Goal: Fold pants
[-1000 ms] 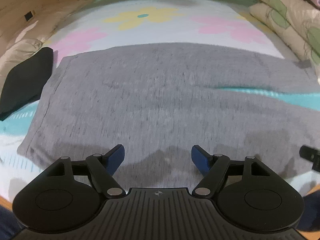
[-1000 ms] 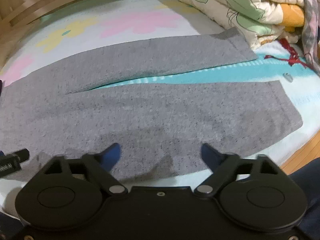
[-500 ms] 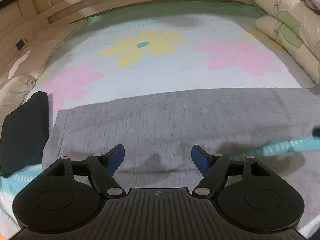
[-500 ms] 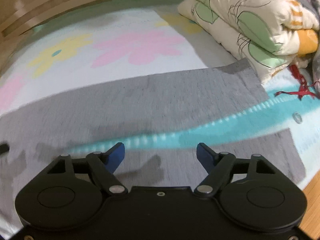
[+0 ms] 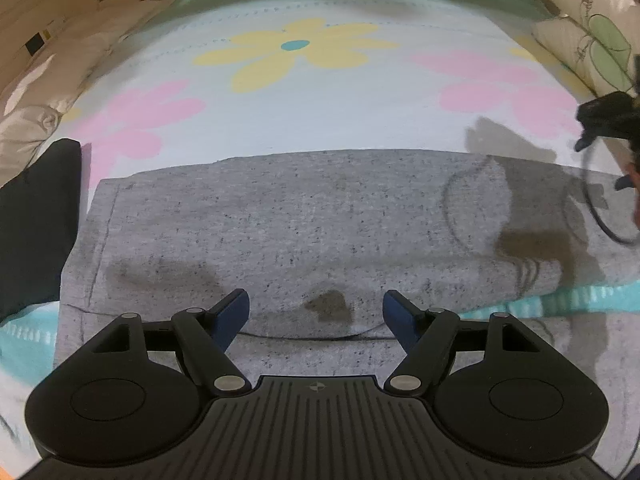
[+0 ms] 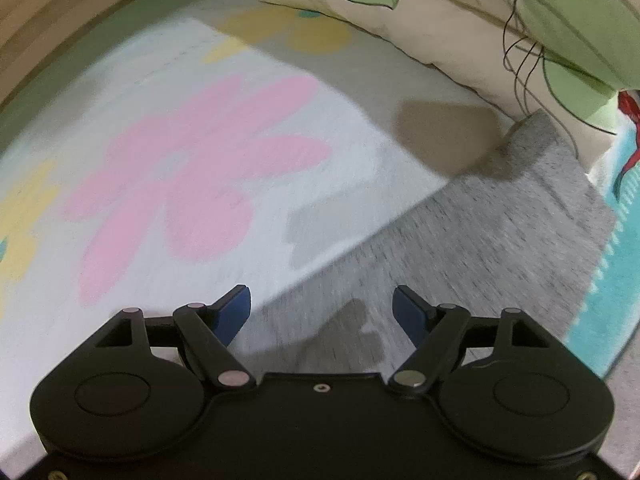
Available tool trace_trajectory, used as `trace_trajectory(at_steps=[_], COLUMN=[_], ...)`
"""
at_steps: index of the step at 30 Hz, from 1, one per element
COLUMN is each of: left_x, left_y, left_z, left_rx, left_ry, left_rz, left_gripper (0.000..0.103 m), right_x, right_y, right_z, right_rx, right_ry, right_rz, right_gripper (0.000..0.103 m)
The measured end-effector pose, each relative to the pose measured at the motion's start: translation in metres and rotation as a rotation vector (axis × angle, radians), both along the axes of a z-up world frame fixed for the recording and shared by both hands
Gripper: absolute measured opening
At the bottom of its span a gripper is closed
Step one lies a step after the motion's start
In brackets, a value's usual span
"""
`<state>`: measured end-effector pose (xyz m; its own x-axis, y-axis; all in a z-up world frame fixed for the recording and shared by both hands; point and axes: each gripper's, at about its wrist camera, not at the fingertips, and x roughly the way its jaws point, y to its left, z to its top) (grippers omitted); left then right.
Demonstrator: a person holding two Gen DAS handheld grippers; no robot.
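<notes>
Grey pants (image 5: pixel 304 224) flat across mid-frame on flowered sheet (image 5: pixel 320 100). Left gripper (image 5: pixel 316 312) spread, empty; right gripper (image 6: pixel 322 312) spread, empty, over leg near pillow (image 6: pixel 460 20). Risk: pinching sheet along with fabric, skewing fold.

Warm indoor light, soft shadows on grey pants (image 5: pixel 304 220); strong fisheye bending at edges; motion blur in right view.

Right gripper (image 6: pixel 322 312) jaws spread, empty, over grey pants (image 6: pixel 500 232) leg edge; flowered sheet (image 6: pixel 200 160), quilt (image 6: pixel 460 20) beyond.
</notes>
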<state>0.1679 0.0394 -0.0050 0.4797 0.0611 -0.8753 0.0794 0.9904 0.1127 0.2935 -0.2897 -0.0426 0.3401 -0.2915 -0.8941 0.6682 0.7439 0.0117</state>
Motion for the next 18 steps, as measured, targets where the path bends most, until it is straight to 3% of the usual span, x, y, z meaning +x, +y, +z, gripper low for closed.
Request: trace_trajectory(at_steps=[5,7,10,11,15,18], left_x=[0.004,0.006,0.009,0.009,0.012,0.021], left_y=[0.000,0.002,0.006,0.008,0.010,0.012], left_z=[-0.004,-0.006,-0.008,-0.008,-0.007,-0.003], left_rx=[0.036,0.028,-0.003,-0.010,-0.009,-0.055], left_ry=[-0.005,0.005,0.021,0.020,0.009,0.020], left_rz=[-0.009,0.003,0.023,0.028,0.032,0.037], left_gripper=[0.073,0.073,0.073,0.073,0.073,0.073], right_x=[0.020,0.019,0.011,0.007,-0.025,-0.054], right_y=[-0.017,-0.019,-0.011,-0.010,-0.012,-0.011], right_z=[-0.028,-0.033,-0.029,-0.027,-0.018,-0.011], right_rx=[0.046,0.024,-0.045,-0.041,0.015,0.053], right_ry=[0.059,0.082,0.121,0.131,0.135,0.134], right_rz=[-0.097,-0.118,-0.090,-0.069,-0.031,-0.004], right_gripper=[0.077,0.065,0.033,0.016,0.013,0.013])
